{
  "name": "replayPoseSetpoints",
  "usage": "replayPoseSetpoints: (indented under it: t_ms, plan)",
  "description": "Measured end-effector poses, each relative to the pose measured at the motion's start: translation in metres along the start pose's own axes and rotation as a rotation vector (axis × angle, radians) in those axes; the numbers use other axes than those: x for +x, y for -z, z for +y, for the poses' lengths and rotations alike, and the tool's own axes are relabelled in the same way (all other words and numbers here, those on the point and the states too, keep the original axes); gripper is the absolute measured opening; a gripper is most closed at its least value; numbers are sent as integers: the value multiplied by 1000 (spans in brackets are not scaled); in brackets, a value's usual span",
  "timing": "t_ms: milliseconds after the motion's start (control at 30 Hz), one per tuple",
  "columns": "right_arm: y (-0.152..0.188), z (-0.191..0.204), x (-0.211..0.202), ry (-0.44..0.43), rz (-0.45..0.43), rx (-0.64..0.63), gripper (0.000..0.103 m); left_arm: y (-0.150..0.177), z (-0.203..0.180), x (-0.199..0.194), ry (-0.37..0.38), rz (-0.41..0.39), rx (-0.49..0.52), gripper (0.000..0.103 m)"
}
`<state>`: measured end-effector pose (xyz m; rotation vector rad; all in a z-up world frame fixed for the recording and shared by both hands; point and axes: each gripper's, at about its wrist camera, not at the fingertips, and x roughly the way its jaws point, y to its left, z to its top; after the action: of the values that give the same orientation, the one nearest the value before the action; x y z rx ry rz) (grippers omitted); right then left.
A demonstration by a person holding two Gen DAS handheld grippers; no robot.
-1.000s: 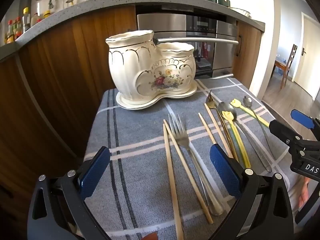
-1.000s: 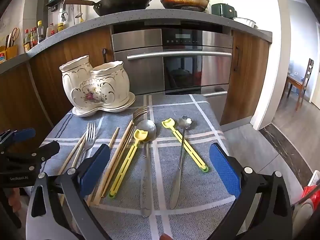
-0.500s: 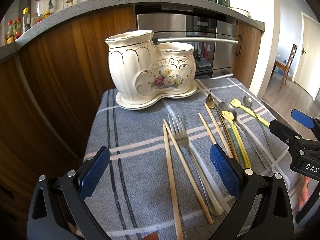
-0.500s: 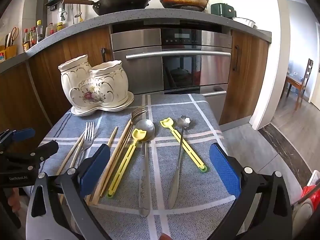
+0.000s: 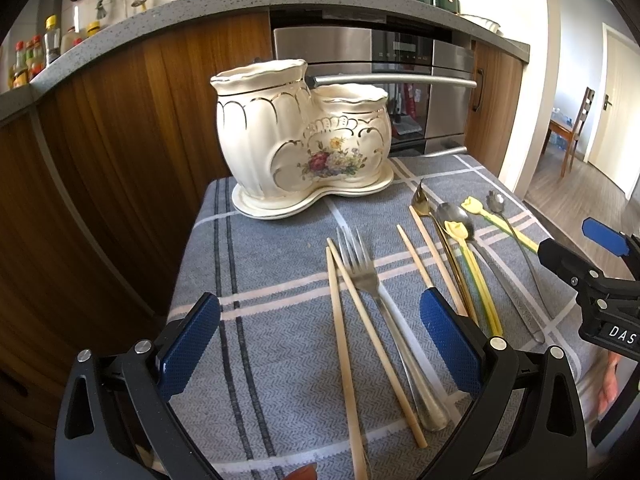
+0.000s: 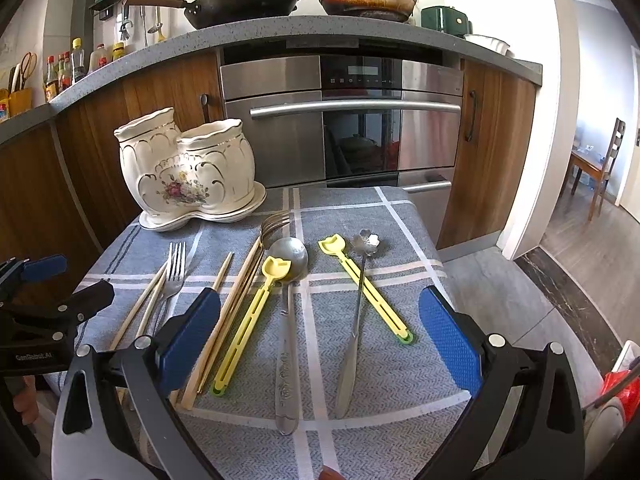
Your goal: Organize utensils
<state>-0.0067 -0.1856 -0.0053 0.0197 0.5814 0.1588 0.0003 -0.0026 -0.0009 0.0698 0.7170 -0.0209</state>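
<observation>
A cream ceramic two-pot utensil holder [image 5: 304, 140] with a flower print stands at the back left of the table; it also shows in the right wrist view [image 6: 188, 168]. Utensils lie in a row on the grey checked cloth [image 5: 272, 280]: wooden chopsticks [image 5: 340, 320], a steel fork [image 5: 364, 272], a gold fork [image 6: 272, 222], a large steel spoon [image 6: 288, 280], two yellow plastic utensils [image 6: 256, 308], and a flower-headed spoon [image 6: 360, 280]. My left gripper [image 5: 320, 348] is open above the chopsticks and fork. My right gripper [image 6: 320, 340] is open above the spoons.
A steel oven [image 6: 344, 120] and wood cabinets [image 5: 120, 120] stand behind the table. Pans [image 6: 240, 0] sit on the counter above. The table's right edge drops to the floor [image 6: 560, 280], with a chair [image 6: 604, 168] beyond.
The right wrist view has crept slightly toward the table and the utensils sit a little lower in frame. The left gripper has not visibly moved. Both stay open.
</observation>
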Motion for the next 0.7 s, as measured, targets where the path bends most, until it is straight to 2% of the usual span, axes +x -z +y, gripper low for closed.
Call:
replayPoseSetpoints:
  t_ms: [700]
  plan:
    - [0, -2, -1, 0, 3, 1, 98, -1, 0, 1, 0, 5, 2, 99]
